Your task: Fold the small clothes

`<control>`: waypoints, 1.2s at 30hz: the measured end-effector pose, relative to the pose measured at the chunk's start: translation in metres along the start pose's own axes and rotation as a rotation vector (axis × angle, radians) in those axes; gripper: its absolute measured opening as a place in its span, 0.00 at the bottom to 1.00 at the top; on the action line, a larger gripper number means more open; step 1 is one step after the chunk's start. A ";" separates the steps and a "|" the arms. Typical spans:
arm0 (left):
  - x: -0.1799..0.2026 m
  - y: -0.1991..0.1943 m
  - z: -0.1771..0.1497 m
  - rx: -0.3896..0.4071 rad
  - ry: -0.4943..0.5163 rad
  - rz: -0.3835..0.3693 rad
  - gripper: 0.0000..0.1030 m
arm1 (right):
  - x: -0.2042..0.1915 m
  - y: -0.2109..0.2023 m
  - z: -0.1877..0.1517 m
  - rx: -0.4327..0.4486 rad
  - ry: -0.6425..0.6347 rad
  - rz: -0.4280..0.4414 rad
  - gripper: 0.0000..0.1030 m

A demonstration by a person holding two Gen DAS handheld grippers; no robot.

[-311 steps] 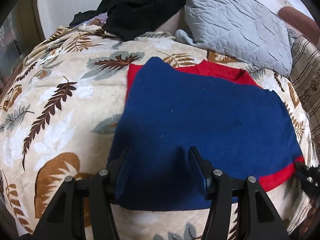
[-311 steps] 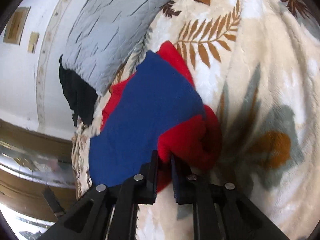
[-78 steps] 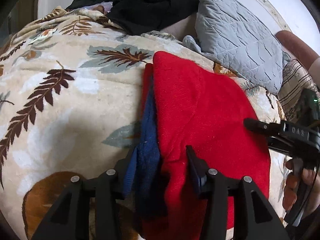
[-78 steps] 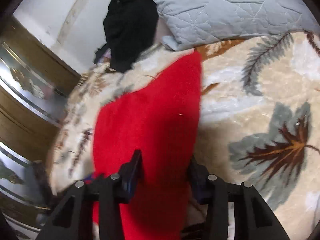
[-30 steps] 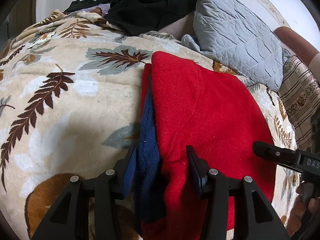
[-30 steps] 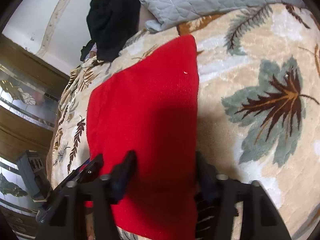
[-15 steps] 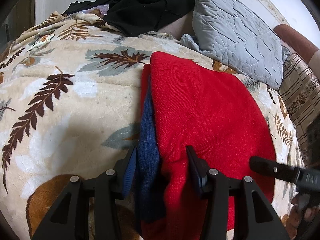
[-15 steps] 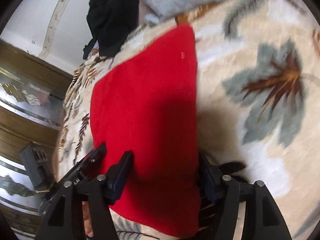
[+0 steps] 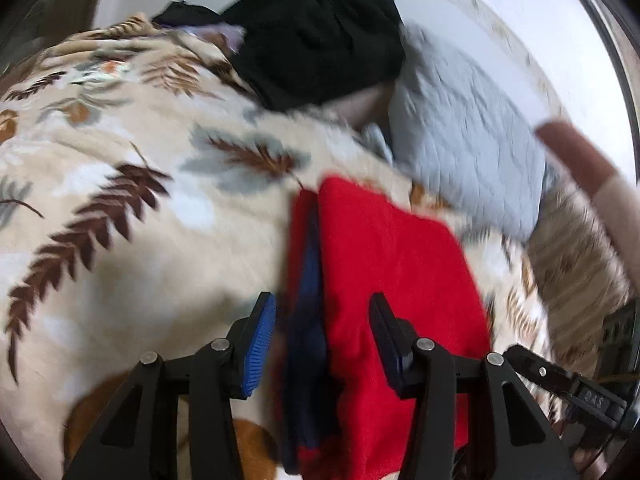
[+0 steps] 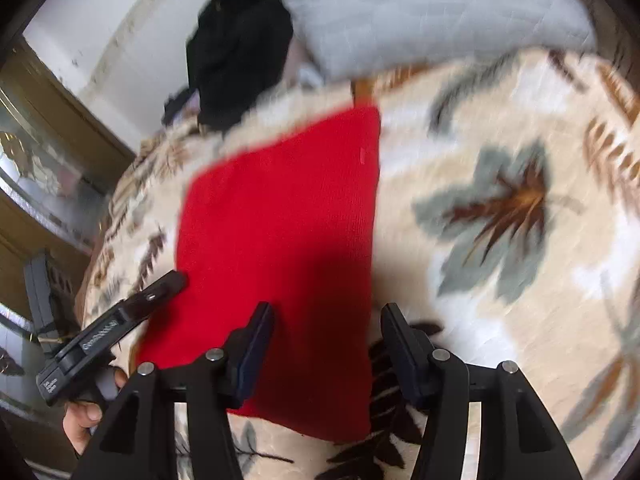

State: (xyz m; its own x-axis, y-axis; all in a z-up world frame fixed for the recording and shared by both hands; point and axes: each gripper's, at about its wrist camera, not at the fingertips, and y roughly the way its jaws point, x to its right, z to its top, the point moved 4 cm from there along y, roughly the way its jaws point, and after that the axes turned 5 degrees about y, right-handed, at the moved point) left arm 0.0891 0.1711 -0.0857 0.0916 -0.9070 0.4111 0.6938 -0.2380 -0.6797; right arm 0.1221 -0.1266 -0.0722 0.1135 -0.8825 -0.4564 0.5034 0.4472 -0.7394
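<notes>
A folded red and blue sweater [image 9: 392,288] lies on the leaf-print blanket [image 9: 120,216], red side up with blue layers showing along its left fold. It also shows in the right wrist view [image 10: 288,232]. My left gripper [image 9: 322,344] is open and empty, its jaws standing apart over the sweater's near left edge. My right gripper [image 10: 328,356] is open and empty above the sweater's near right corner. The right gripper's tip shows in the left wrist view [image 9: 560,384], and the left one in the right wrist view [image 10: 132,312].
A grey quilted pillow [image 9: 468,152] and a heap of black clothes [image 9: 320,36] lie at the head of the bed. A striped cushion [image 9: 580,256] sits at the right. A wooden cabinet with glass [image 10: 48,168] stands beyond the bed's left side.
Both grippers have pulled back from the folded sweater, so it looks smaller. The left jaws no longer straddle the blue fold. Both views are blurred by motion.
</notes>
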 end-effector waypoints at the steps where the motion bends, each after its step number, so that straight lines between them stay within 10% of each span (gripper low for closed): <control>1: -0.004 0.002 0.006 -0.012 -0.038 -0.016 0.49 | -0.009 -0.003 0.005 0.016 -0.014 0.037 0.58; 8: 0.000 0.049 0.045 -0.114 -0.073 -0.037 0.43 | -0.037 0.039 0.003 -0.060 -0.064 0.145 0.58; 11: 0.007 0.077 0.056 -0.124 0.040 0.056 0.23 | -0.038 0.042 -0.004 -0.050 -0.085 0.145 0.58; 13: -0.015 0.105 0.052 -0.219 -0.092 0.034 0.25 | -0.039 0.046 -0.006 -0.053 -0.095 0.142 0.58; 17: -0.010 0.081 0.062 -0.130 -0.057 0.065 0.27 | -0.039 0.045 -0.007 -0.071 -0.114 0.164 0.60; 21: 0.006 0.042 0.054 -0.053 0.047 0.112 0.52 | -0.037 0.042 -0.009 -0.044 -0.087 0.191 0.65; 36: 0.025 -0.010 0.011 -0.019 0.182 0.219 0.54 | -0.038 0.016 -0.032 -0.064 -0.044 0.213 0.70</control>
State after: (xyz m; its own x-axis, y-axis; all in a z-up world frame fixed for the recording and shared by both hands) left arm 0.0918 0.1543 -0.0618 0.1067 -0.9847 0.1381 0.6576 -0.0343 -0.7526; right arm 0.0980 -0.0812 -0.0828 0.2499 -0.7718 -0.5847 0.4086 0.6315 -0.6590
